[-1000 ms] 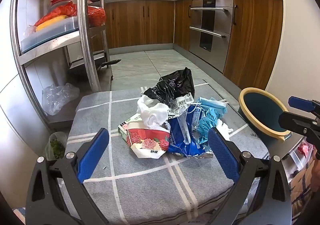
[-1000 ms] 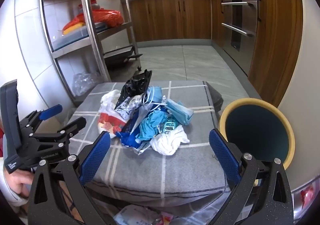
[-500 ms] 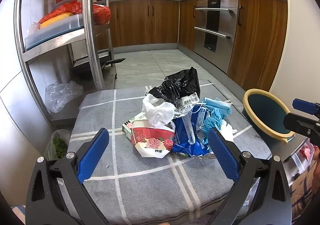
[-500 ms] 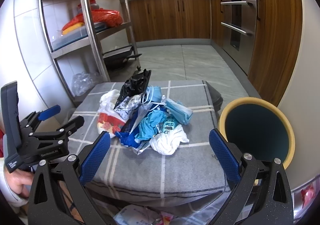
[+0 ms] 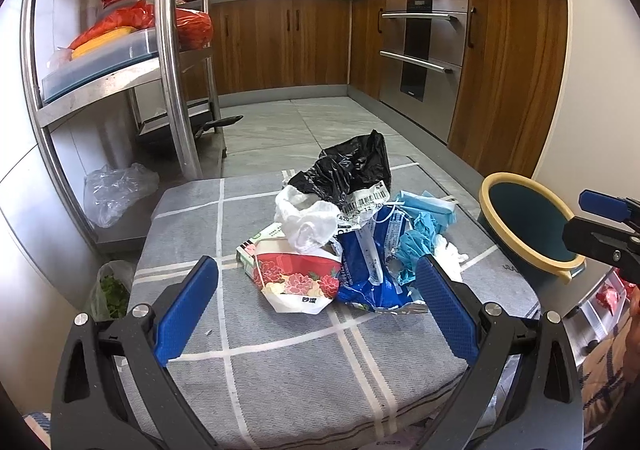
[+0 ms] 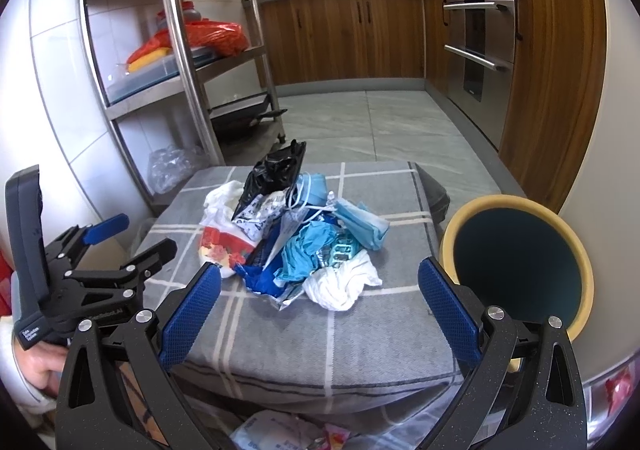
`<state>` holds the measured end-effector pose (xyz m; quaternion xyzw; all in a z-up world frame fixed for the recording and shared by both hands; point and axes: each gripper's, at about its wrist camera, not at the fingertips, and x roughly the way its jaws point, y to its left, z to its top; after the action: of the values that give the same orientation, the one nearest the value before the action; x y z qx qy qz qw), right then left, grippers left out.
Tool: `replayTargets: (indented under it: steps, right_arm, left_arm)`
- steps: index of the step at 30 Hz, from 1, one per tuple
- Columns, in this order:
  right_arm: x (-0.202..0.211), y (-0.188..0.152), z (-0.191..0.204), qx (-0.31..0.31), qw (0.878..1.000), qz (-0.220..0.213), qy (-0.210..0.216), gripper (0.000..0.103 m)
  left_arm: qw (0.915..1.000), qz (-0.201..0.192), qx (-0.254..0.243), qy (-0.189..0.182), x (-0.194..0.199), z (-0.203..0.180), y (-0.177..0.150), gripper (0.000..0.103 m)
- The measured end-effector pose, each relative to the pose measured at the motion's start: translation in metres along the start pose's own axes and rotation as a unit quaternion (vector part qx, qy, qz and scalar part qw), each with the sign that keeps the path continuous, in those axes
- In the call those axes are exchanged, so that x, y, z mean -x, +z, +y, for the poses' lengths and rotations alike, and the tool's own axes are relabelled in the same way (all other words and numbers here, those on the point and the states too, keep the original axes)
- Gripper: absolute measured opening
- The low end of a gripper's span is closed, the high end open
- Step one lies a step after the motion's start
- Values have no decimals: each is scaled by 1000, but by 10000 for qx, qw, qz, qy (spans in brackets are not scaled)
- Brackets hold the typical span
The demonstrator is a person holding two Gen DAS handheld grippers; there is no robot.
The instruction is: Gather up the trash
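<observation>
Both grippers, left [image 5: 316, 306] and right [image 6: 318, 304], are hovering near the trash pile [image 5: 348, 238], fingers spread; nothing is being held. Next, one is likely pinching a piece for the bin [image 6: 576, 246] at right.

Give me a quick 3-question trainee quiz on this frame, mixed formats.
1. True or false: the left tongs are shut on the black bag.
2. Multiple choice: the bin stands A) on the grey checked cushion, B) beside it on the right tongs' side, C) on the metal shelf.
3. Fill in: the piece of the trash pile nearest the right tongs is a crumpled ____ tissue.

Key: 1 false; 2 B; 3 white.
</observation>
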<state>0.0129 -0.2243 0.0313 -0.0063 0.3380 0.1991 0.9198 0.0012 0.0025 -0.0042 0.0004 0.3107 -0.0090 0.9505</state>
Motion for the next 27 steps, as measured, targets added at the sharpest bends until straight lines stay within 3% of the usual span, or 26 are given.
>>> replayTargets:
  steps: [27]
  right_arm:
    - [-1, 1, -4, -110, 9999, 9, 17, 98]
  left_arm:
    - [9999, 110, 17, -87, -6, -3, -2, 97]
